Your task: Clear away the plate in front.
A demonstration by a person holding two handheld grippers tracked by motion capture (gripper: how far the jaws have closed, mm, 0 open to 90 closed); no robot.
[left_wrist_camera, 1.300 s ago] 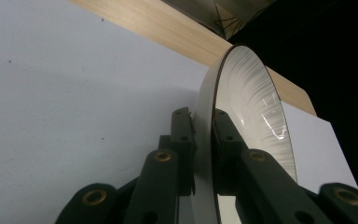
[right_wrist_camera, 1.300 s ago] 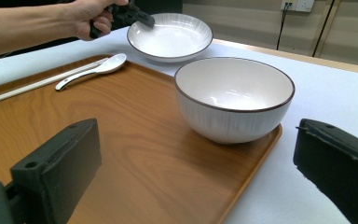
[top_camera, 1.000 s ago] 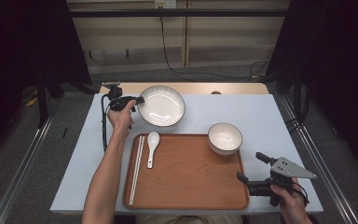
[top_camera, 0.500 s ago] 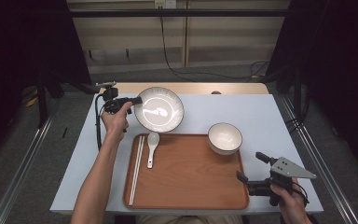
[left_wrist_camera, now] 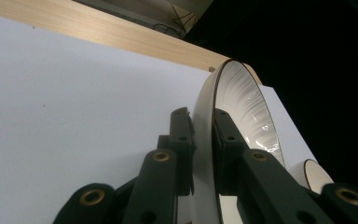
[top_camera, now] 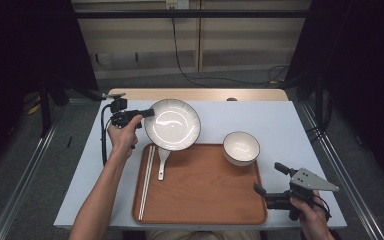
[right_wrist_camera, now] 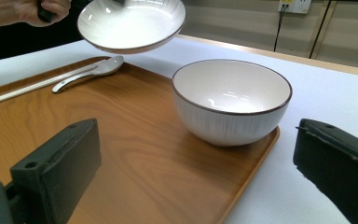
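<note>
A white ribbed plate [top_camera: 172,124] hangs in the air over the far left corner of the wooden tray [top_camera: 202,187]. My left gripper [top_camera: 147,113] is shut on its left rim; in the left gripper view the rim [left_wrist_camera: 204,154] sits pinched between the two black jaws. The same plate [right_wrist_camera: 130,23] floats above the tray in the right gripper view. A white bowl [top_camera: 241,148] stands on the tray's far right corner. A white spoon [top_camera: 162,160] and chopsticks [top_camera: 146,180] lie on the tray's left side. My right gripper [top_camera: 269,178] is open near the tray's right edge, holding nothing.
The tray rests on a white table [top_camera: 300,130] with a wooden strip [top_camera: 195,94] along its far edge. Cables run over the floor behind the table. Dark areas flank both sides.
The plate has been lifted off the table and carried toward me, over the tray's far left corner. My right gripper has stayed in place.
</note>
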